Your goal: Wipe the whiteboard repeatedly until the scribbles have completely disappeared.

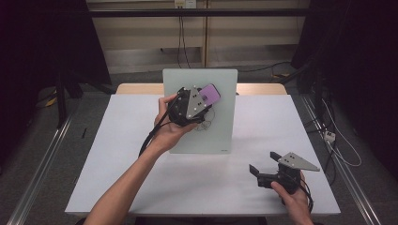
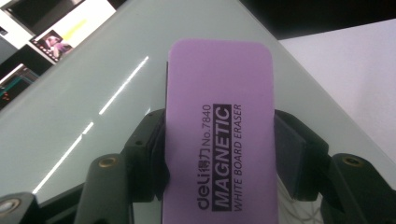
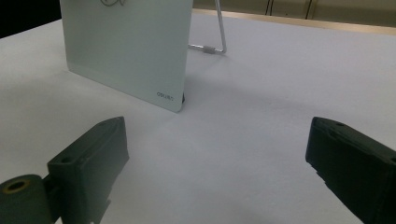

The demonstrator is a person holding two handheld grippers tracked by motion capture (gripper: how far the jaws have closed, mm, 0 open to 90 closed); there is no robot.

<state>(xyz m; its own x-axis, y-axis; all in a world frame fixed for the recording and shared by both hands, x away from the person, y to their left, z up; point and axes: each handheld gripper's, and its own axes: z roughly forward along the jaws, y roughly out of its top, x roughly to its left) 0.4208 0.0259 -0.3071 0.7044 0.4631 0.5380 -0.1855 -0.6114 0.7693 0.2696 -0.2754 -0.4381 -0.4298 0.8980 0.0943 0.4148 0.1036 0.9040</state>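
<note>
Your left claw [image 2: 219, 154] is clamped on the purple eraser [image 2: 220, 126], with a pad on each long side at about mid-length. The eraser sits up against the upper part of the standing whiteboard [image 1: 225, 117], just above the dark scribble [image 1: 205, 123] drawn on it.

Expect the eraser to be light and fairly stiff in its plastic shell, with a softer felt face underneath. The shell looks smooth, so it could twist between the pads if you press hard sideways. The long edges you hold now are the sensible place. The print on it says it is magnetic, so it may cling a little to the board.

The board looks glassy and leans on a thin wire stand [image 3: 215, 37]. Judge it easy to tip or slide, so wipe with gentle pressure.

Your left forearm [image 1: 126, 183] reaches forward across the white surface [image 1: 187, 183], with the wrist bent toward the board. Your right claw [image 1: 261, 162] rests low near the front right corner, its jaws wide apart with nothing between them, pointing toward the board.
</note>
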